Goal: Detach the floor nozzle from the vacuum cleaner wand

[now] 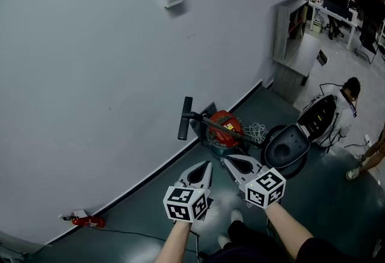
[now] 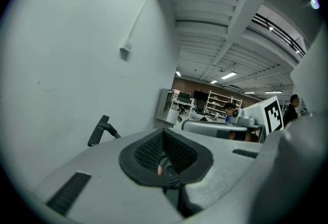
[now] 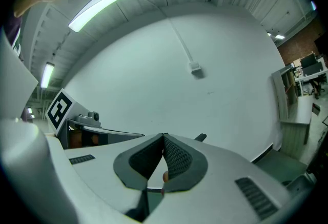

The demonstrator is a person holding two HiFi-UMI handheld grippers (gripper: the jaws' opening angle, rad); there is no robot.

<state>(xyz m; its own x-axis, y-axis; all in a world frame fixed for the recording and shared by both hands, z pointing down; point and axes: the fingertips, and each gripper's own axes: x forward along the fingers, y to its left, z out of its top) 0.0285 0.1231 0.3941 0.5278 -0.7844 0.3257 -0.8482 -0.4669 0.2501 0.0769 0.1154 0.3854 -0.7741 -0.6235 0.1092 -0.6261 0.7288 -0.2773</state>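
Observation:
A red canister vacuum cleaner [image 1: 225,127] sits on the dark floor by the white wall. Its black wand [image 1: 213,123] runs left from it and ends in a black floor nozzle [image 1: 184,117] leaning against the wall. The nozzle [image 2: 98,129] also shows in the left gripper view, and its tip [image 3: 200,137] peeks over the jaws in the right gripper view. My left gripper [image 1: 207,164] and right gripper [image 1: 225,160] hover side by side in front of the vacuum, both shut and empty, a short way short of it.
A black and white chair-like shell [image 1: 298,138] stands right of the vacuum, with coiled cable [image 1: 257,132] between. A person in white [image 1: 346,102] crouches behind it. A red fire extinguisher [image 1: 88,221] lies by the wall at the left. A grey cabinet [image 1: 292,45] stands farther back.

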